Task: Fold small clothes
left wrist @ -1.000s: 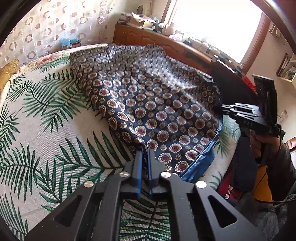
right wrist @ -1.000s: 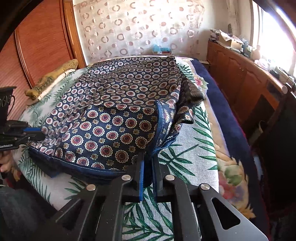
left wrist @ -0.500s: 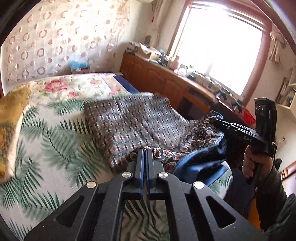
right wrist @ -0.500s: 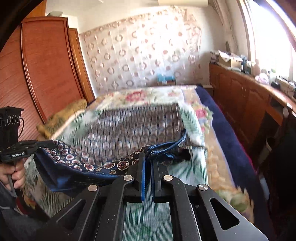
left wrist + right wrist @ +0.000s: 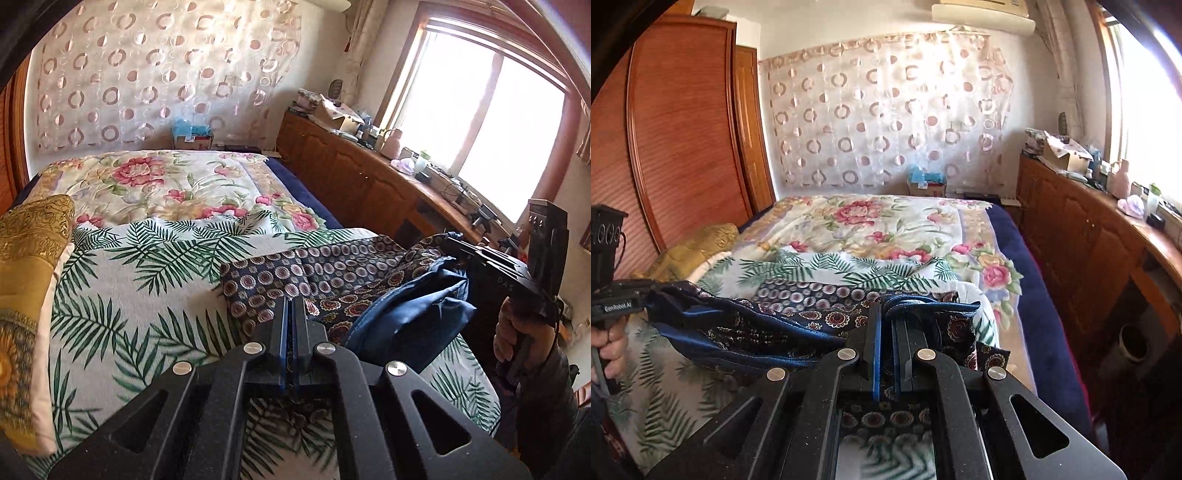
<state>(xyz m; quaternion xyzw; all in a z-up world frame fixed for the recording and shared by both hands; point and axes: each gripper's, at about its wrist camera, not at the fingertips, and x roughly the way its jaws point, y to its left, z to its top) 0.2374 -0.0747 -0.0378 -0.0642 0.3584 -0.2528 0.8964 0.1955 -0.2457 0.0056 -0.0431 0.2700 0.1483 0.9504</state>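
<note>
While both grippers pinch it, the navy medallion-print cloth with plain blue lining [image 5: 317,273] hangs lifted between them above the palm-leaf bedspread [image 5: 140,295], far edge trailing on it. Yellow patterned pillow [image 5: 26,280] far left. Left gripper [image 5: 290,306] clenched on the cloth's near edge. Right gripper [image 5: 886,317] clamped on a bunched blue hem; person's hand [image 5: 521,332] on its handle. Wooden cabinet [image 5: 1082,236] along the right wall.
</note>
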